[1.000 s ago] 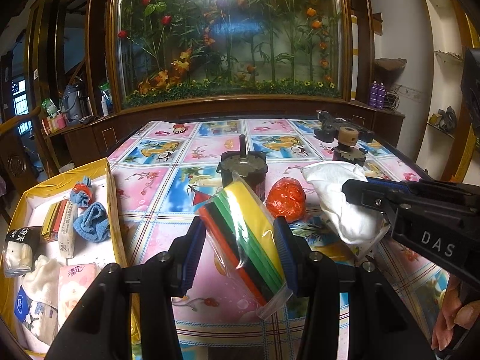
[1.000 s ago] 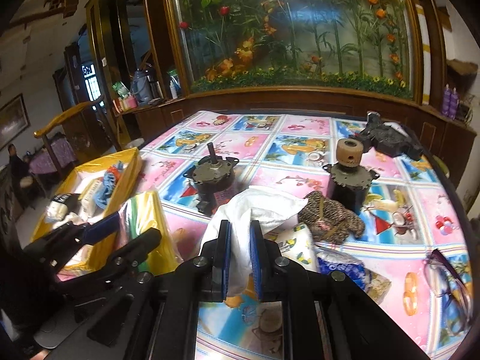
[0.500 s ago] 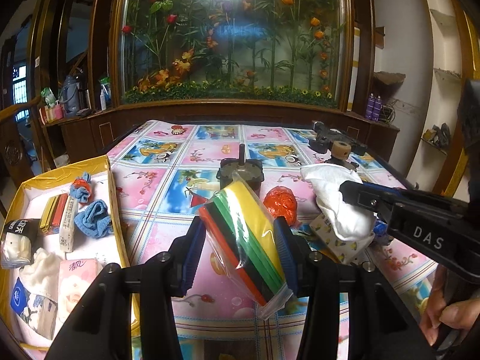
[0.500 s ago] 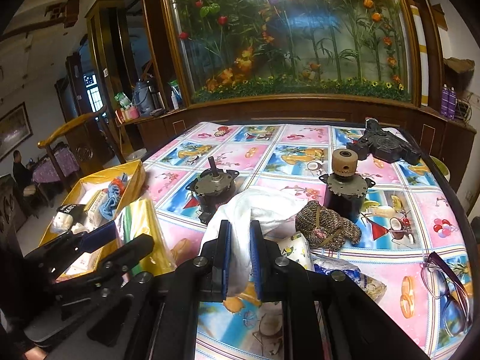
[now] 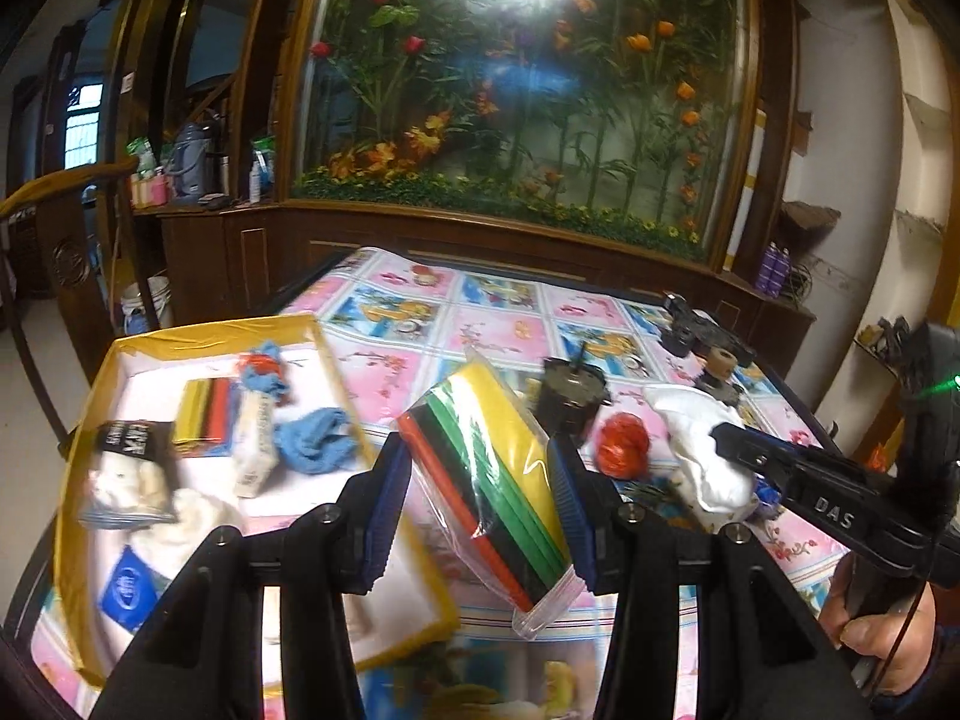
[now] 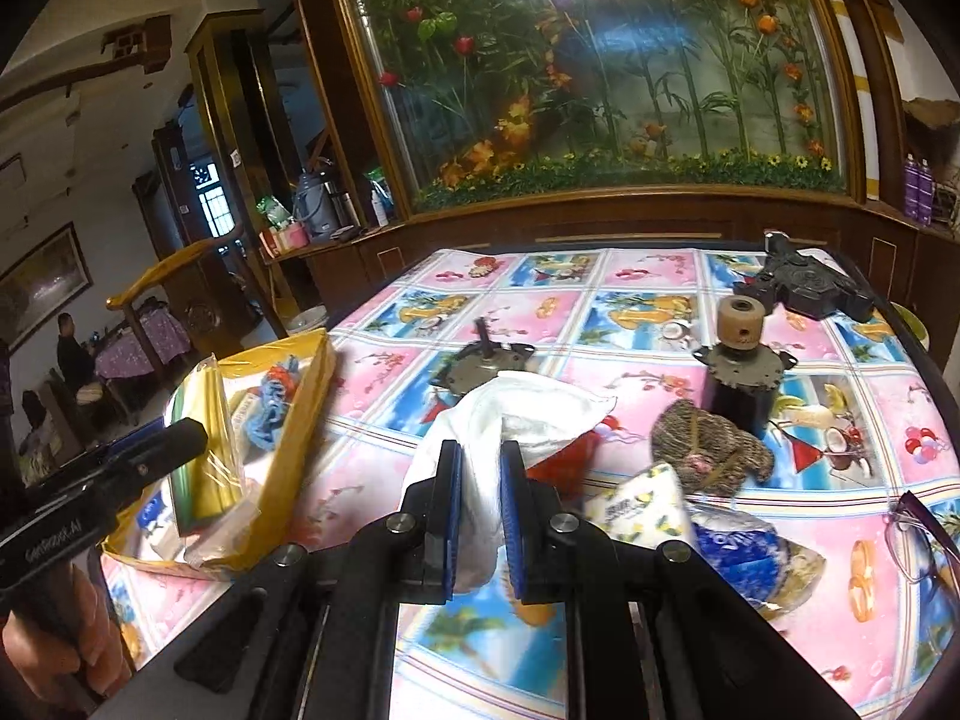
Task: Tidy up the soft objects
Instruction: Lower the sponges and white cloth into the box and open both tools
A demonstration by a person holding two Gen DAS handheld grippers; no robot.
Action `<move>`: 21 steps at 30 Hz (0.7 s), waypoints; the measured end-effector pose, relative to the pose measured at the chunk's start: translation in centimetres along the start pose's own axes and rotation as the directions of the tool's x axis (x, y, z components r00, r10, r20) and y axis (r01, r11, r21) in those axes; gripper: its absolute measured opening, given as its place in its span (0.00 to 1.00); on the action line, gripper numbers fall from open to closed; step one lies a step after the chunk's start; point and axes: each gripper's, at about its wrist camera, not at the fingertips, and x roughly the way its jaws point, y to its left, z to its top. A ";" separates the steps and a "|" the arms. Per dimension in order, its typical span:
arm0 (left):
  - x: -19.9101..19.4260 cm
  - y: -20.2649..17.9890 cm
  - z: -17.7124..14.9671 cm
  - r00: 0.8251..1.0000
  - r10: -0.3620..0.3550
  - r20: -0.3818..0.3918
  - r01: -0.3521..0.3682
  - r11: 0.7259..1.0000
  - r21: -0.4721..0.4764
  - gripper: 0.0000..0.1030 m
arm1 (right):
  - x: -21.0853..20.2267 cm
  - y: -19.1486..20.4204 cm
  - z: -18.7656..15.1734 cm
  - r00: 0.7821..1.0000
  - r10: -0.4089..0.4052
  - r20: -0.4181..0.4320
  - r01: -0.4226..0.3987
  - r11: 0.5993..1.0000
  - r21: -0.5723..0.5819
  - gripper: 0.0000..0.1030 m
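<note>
Left gripper point(image 5: 474, 507) clamps a bagged stack of coloured foam sheets point(image 5: 489, 483), frame centre, beside the yellow box point(image 5: 210, 330); right gripper point(image 6: 480, 516) pinches a white cloth point(image 6: 516, 414). The slick bag may slip free.

Your bench point(image 6: 630, 300) carries a yellow box point(image 5: 336, 360), two motors point(image 6: 741, 384), a knitted pouch point(image 6: 708, 444), and glasses point(image 6: 927, 540).

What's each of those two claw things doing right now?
Left gripper: closed on a bag of coloured sponges.
Right gripper: closed on a white cloth.
</note>
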 end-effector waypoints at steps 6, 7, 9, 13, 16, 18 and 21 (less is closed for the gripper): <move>-0.8 5.7 1.1 0.997 0.081 0.010 -0.080 0.993 -0.081 0.45 | 1.6 5.7 0.0 0.992 0.122 -0.026 -0.123 0.992 -0.023 0.13; -0.9 6.7 1.3 0.996 0.092 0.008 -0.091 0.991 -0.096 0.45 | 2.1 6.7 0.1 0.989 0.140 -0.038 -0.141 0.990 -0.029 0.13; -0.9 8.8 1.4 0.993 0.118 0.004 -0.116 0.985 -0.131 0.45 | 3.1 8.9 0.2 0.983 0.175 -0.062 -0.178 0.983 -0.048 0.13; 0.0 12.6 1.5 0.987 0.153 -0.041 -0.158 0.969 -0.189 0.45 | 5.6 13.0 0.5 0.970 0.220 -0.107 -0.229 0.970 -0.081 0.13; 1.0 14.6 1.4 0.983 0.165 -0.085 -0.180 0.960 -0.216 0.45 | 8.2 15.4 0.4 0.959 0.233 -0.160 -0.249 0.964 -0.091 0.13; 1.8 15.7 1.2 0.980 0.165 -0.114 -0.188 0.953 -0.237 0.45 | 10.0 16.6 0.3 0.950 0.238 -0.203 -0.258 0.963 -0.080 0.13; 2.5 17.0 0.7 0.977 0.150 -0.150 -0.186 0.944 -0.272 0.45 | 12.2 17.6 0.1 0.943 0.230 -0.242 -0.254 0.964 -0.074 0.13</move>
